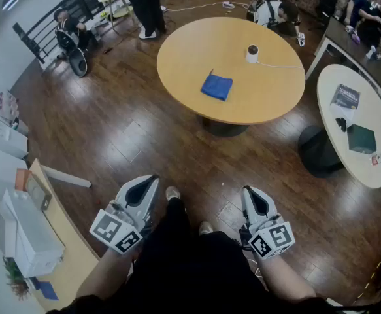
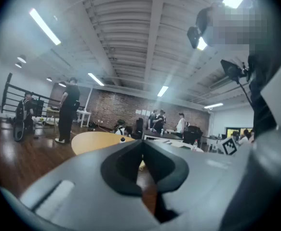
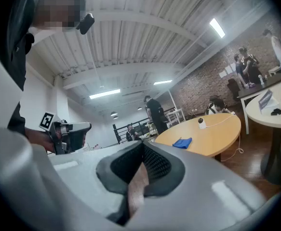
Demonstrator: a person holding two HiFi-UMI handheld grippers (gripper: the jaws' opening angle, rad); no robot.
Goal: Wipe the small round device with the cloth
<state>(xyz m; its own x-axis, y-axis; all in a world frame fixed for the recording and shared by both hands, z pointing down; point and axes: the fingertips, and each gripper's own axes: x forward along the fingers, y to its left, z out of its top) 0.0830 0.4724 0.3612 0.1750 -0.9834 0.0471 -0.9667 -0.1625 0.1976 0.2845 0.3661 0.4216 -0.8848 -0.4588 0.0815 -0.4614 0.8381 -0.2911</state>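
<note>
Shut and empty: left claw (image 1: 144,187), right claw (image 1: 251,198), well short of round worktop (image 1: 190,51). Mid-worktop, blue cloth (image 1: 217,86): probably soft, light; pinch a fold. Near far edge, small round device (image 1: 252,53): corded, likely tippy.

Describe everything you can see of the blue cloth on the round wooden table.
The blue cloth is a small, soft-looking piece, folded into a rough square with uneven edges. It lies flat and skewed on the light wooden round table, on the side nearer the person. The small white round device stands apart from it, farther back. Only the tabletop touches it; its weave is too small to tell.
</note>
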